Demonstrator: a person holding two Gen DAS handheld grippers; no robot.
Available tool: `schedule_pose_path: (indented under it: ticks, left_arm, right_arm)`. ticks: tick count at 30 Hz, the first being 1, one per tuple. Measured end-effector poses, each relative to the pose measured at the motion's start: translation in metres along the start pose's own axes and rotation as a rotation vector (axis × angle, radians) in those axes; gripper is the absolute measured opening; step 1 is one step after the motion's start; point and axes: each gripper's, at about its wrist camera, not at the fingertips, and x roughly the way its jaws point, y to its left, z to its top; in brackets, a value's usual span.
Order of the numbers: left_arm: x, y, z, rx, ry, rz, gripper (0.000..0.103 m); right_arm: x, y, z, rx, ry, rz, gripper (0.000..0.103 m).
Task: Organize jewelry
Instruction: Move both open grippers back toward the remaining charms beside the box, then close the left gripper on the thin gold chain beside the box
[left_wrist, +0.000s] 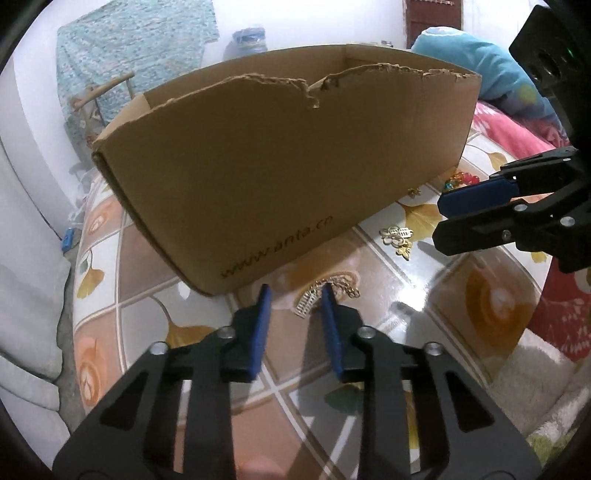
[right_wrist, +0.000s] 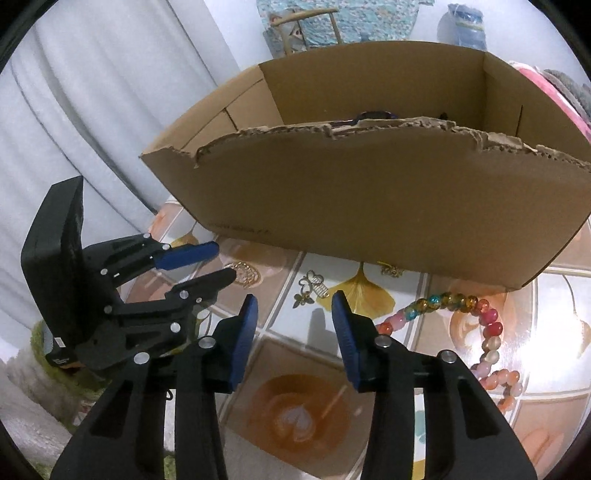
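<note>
Hovering low over the counter (left_wrist: 424, 295), the left tongs (left_wrist: 295, 295) stand narrowed around a gold chain piece (left_wrist: 314, 297) that lies just in front of the cardboard box (left_wrist: 277, 166). Its fringed end sits between the blue pads (left_wrist: 262, 332), but I cannot see them pressing on it, so nothing is gripped yet. The right tongs (right_wrist: 295, 306) stand half open and empty over a bare patch of counter, with a gold butterfly charm (right_wrist: 310, 288) just beyond their tips and a beaded bracelet (right_wrist: 476, 321) to their right.

For the left, I would say the pads should go down until they nearly touch the glossy top, then close across the thick fringed part, not the loose thin links, which would likely slip out. The lift should be slow, since the trailing chain could catch on the box's bottom edge. The near wall has a torn rim, so the piece needs to clear it before release.

Counting what shows outside the box:
- one gold chain piece
- one butterfly charm
- one beaded bracelet of mixed colours
- one small gold piece (right_wrist: 391, 271) right against the box wall, too small to name

There is one box, with something dark inside that I cannot make out.
</note>
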Motion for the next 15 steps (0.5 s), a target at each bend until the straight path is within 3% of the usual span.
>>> schedule_pose_path:
  ticks: [14,15]
  left_arm:
    - [0.0024,0.0078,0.0033,0.013,0.013,-0.052,0.02]
    - [0.0025,0.008,0.0032,0.014,0.011,-0.057,0.012]
  right_arm:
    - [-0.0007,-0.0075,0.0014,0.033,0.003,0.008,0.04]
    - [-0.0005,-0.0074,0.0017,0.035,0.002,0.007,0.04]
